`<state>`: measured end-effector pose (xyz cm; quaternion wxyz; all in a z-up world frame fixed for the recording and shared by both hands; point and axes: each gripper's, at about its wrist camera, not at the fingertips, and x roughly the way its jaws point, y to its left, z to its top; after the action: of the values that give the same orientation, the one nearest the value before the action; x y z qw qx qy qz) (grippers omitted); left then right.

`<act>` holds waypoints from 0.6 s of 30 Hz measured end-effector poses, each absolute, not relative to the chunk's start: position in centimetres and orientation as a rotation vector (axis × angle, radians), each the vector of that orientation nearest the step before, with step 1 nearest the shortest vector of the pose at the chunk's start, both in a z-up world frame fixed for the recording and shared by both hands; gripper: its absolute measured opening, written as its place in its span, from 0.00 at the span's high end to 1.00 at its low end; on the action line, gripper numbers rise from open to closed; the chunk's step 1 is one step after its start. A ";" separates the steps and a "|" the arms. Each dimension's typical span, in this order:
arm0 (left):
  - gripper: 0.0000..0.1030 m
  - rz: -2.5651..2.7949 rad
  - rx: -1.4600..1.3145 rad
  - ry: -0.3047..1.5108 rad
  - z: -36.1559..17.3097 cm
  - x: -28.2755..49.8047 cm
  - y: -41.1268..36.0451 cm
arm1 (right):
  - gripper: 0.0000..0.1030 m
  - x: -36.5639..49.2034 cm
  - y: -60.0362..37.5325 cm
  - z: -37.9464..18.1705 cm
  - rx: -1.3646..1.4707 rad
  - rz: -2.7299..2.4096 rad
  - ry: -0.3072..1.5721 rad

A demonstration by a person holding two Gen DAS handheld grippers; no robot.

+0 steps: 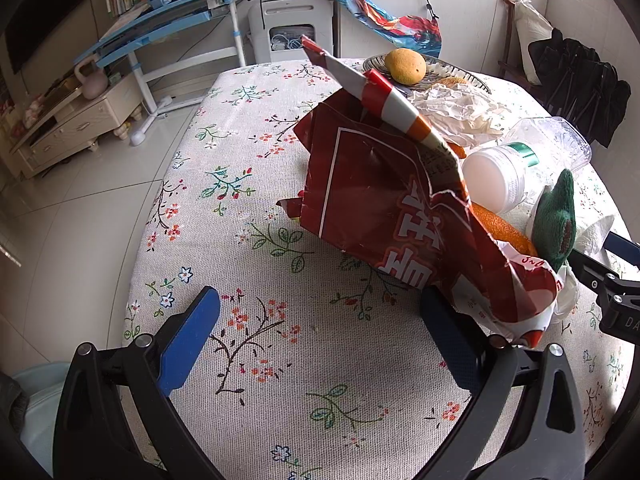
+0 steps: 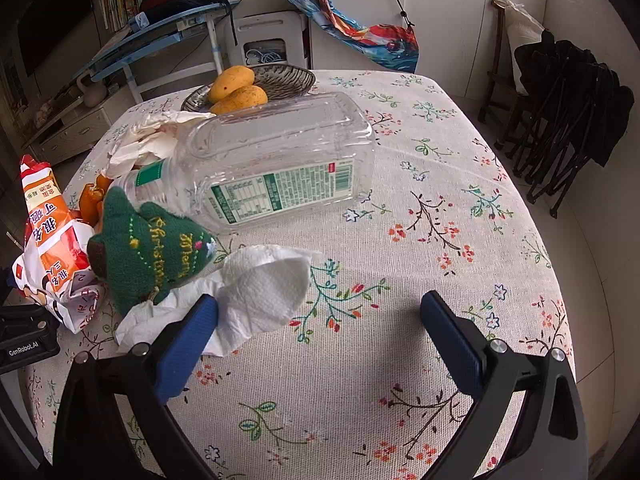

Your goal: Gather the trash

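A torn red snack bag (image 1: 384, 200) stands crumpled on the floral tablecloth, with my left gripper (image 1: 320, 320) open just short of it; its right finger sits under the bag's lower corner. An empty clear plastic bottle (image 2: 276, 152) lies on its side, white cap (image 1: 492, 176) toward the bag. A white paper tissue (image 2: 260, 288) lies by the left finger of my right gripper (image 2: 320, 320), which is open and holds nothing. A green knitted Christmas toy (image 2: 148, 252), orange peel (image 1: 504, 232) and crumpled white paper (image 1: 452, 112) lie among the litter.
A dark woven dish (image 2: 288, 80) with two mangoes (image 2: 236, 88) sits at the table's far side. The table edge (image 1: 160, 200) drops to a tiled floor on the left. A blue desk (image 1: 168, 20) and black folded chairs (image 2: 568, 120) stand beyond.
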<state>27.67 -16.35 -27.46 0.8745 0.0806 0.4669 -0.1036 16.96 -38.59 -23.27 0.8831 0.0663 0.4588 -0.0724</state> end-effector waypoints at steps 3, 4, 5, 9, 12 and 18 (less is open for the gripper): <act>0.06 -0.216 0.168 0.975 -27.4 27.7 -16.4 | 0.06 17.0 -38.6 -23.3 0.138 -0.151 0.955; 0.06 -0.216 0.168 0.975 -27.4 27.7 -16.5 | 0.06 17.0 -38.6 -23.3 0.138 -0.151 0.955; 0.06 -0.216 0.168 0.975 -27.4 27.7 -16.5 | 0.06 17.0 -38.6 -23.3 0.138 -0.151 0.955; 0.06 -0.216 0.168 0.975 -27.4 27.7 -16.3 | 0.06 17.0 -38.6 -23.3 0.137 -0.151 0.955; 0.06 -0.216 0.168 0.975 -27.4 27.7 -16.4 | 0.06 17.0 -38.6 -23.3 0.138 -0.151 0.955; 0.06 -0.217 0.168 0.975 -27.4 27.7 -16.3 | 0.06 17.0 -38.6 -23.3 0.138 -0.151 0.955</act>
<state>27.68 -16.34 -27.43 0.8746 0.0806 0.4668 -0.1037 16.99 -38.55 -23.26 0.8831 0.0662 0.4588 -0.0726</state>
